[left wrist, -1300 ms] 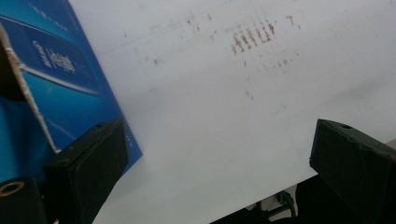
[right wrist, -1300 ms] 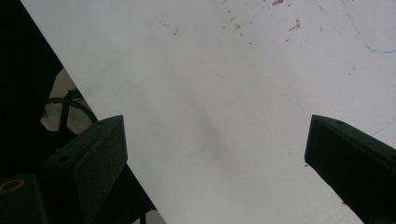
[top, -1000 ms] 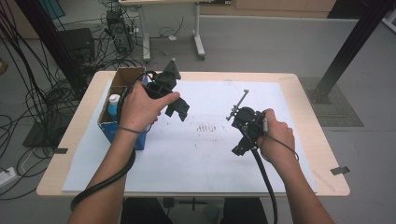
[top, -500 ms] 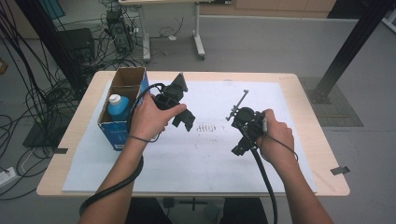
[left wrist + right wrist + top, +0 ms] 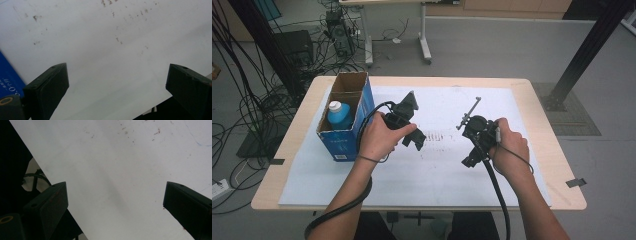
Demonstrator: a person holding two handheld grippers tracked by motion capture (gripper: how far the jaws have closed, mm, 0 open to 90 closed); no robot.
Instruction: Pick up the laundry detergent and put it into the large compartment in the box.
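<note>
1. Bottle (image 5: 340, 114): blue body, white cap, standing upright inside the open cardboard box (image 5: 358, 107) at the left part of the tabletop (image 5: 552, 150). Judged light, rigid plastic, smooth and likely slippery; best taken at the neck or upper body from above, since the box walls block the sides.
2. Left tool (image 5: 412, 122): held above the paper just right of the box, jaws wide apart, nothing between them. A blue edge of the box shows at the lower left of the left gripper view.
3. Right tool (image 5: 472, 142): held over the paper, well apart from the box, jaws wide apart, empty.
4. Surface: white paper sheet (image 5: 437, 170) with small brown specks, flat on the wooden tabletop.
5. Room: grey floor, cables (image 5: 242, 100) and equipment at left, a second table's legs beyond.
</note>
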